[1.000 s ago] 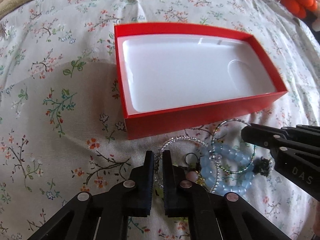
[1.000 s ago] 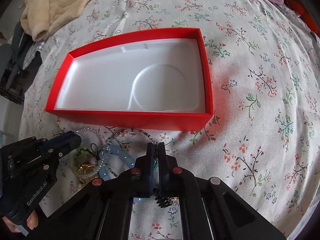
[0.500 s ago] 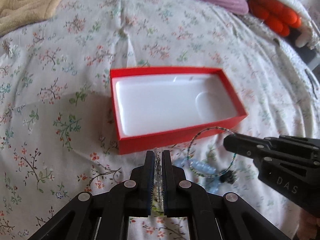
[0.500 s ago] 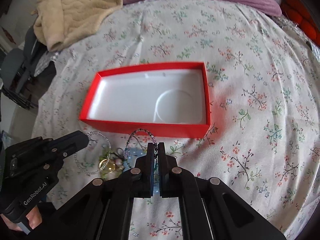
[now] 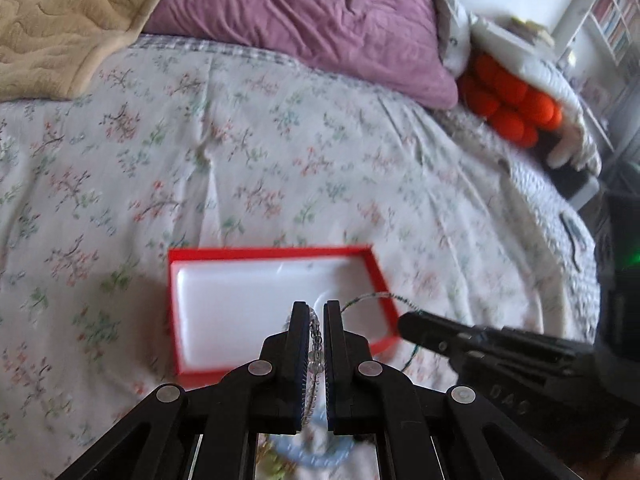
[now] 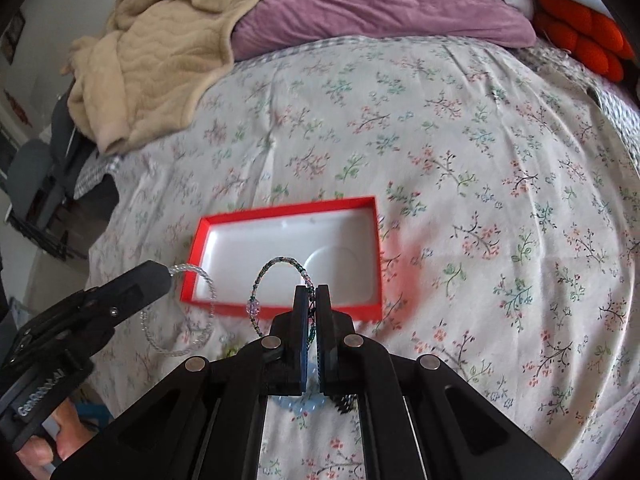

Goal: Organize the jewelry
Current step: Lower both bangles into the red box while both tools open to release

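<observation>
Two bracelets are up in the air, both lifted clear of the floral bedspread (image 6: pixel 460 152) on the near side of the red box (image 6: pixel 362 309). The left gripper (image 5: pixel 316 314) has its jaws clenched on a clear beaded bracelet (image 6: pixel 204 280), and in the right wrist view that loop hangs from the tip just off the box's near left corner, its upper arc crossing over the corner of the box and the rest dangling over the sheet. In the left wrist view the same clear beads (image 5: pixel 316 344) run down between the two black fingers. The right gripper (image 6: pixel 316 292) is clamped tight on a thin multicoloured bead bracelet (image 6: pixel 280 262), whose arch stands up in front of the box's white interior, with one larger pale bead (image 6: pixel 254 306) on its left side hanging near the box's front wall. Seen from the left wrist, that thin loop (image 5: pixel 372 296) curves over the box's near right corner toward the right gripper's tip (image 5: pixel 412 326). The box sits open on the bed, its white liner bare, a round recess (image 6: pixel 334 264) moulded toward its right end. Below both grippers, on the near side of the box, a pale blue beaded bracelet (image 6: pixel 298 402) shows only partly behind the fingers, too hidden to say more. Far beyond the box lie a purple pillow (image 6: pixel 380 4) and a beige blanket (image 6: pixel 156 60). A hand (image 6: pixel 44 438) holds the left gripper's handle.
</observation>
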`<move>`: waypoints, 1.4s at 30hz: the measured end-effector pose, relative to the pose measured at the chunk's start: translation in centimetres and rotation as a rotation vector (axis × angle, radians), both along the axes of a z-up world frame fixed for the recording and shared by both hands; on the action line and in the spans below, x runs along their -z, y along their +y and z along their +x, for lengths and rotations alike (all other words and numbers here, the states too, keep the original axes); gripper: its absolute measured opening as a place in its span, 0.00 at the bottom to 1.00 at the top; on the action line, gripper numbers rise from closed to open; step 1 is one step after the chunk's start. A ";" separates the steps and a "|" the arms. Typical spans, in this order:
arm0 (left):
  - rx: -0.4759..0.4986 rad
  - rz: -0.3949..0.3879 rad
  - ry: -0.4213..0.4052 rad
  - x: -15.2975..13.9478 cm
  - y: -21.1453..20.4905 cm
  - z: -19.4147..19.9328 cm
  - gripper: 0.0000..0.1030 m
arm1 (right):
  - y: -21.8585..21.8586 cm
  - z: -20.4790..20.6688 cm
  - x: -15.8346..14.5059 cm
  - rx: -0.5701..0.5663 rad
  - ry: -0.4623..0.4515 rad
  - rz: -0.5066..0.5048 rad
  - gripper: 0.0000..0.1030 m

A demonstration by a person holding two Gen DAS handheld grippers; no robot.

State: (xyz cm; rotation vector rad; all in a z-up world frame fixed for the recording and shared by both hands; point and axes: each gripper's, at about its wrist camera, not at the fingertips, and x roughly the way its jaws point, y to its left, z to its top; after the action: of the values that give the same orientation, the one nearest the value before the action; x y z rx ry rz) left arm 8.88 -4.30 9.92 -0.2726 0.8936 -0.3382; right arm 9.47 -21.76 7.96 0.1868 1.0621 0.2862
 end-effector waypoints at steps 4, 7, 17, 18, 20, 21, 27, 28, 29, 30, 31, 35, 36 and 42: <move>-0.010 -0.045 0.009 0.7 -0.3 1.4 0.01 | -0.5 1.3 0.4 0.031 0.005 0.006 0.03; -0.018 -0.088 0.028 1.5 -0.2 2.6 0.01 | -0.4 2.2 0.7 0.038 0.006 0.018 0.03; -0.099 0.003 0.080 4.9 1.8 4.7 0.01 | -0.4 4.8 3.2 0.045 0.047 -0.007 0.03; -0.102 0.018 0.083 5.1 1.9 4.8 0.01 | -0.3 4.9 3.5 0.043 0.050 -0.011 0.03; -0.110 0.045 0.093 5.7 2.1 5.0 0.01 | 0.0 5.2 4.1 0.039 0.057 -0.028 0.03; -0.113 0.060 0.097 5.9 2.2 5.0 0.01 | 0.2 5.3 4.4 0.038 0.060 -0.038 0.03; -0.111 0.112 0.096 6.3 2.0 5.1 0.02 | 0.7 5.5 4.8 0.029 0.054 -0.068 0.03; -0.108 0.118 0.095 6.3 1.9 5.1 0.02 | 0.7 5.5 4.7 0.027 0.050 -0.072 0.03; -0.108 0.127 0.092 6.2 1.8 5.1 0.02 | 0.7 5.5 4.7 0.024 0.047 -0.076 0.03; -0.107 0.134 0.091 6.2 1.7 5.1 0.02 | 0.7 5.5 4.6 0.022 0.044 -0.076 0.05; -0.104 0.145 0.094 6.2 1.6 5.1 0.03 | 0.7 5.6 4.5 0.018 0.043 -0.077 0.05; -0.106 0.157 0.090 5.7 1.6 4.8 0.26 | 1.0 5.3 4.0 -0.005 0.040 -0.104 0.07; -0.106 0.157 0.086 5.5 1.6 4.7 0.27 | 1.0 5.2 3.9 -0.008 0.036 -0.111 0.12; -0.100 0.168 0.078 4.4 1.8 3.7 0.32 | 1.0 4.1 3.1 -0.019 0.012 -0.137 0.29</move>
State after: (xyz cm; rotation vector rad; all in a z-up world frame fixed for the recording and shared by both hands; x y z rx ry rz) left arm 12.55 -2.49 5.48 -0.1752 0.9752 -0.1594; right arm 13.54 -20.73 4.90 0.0561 1.0919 0.2284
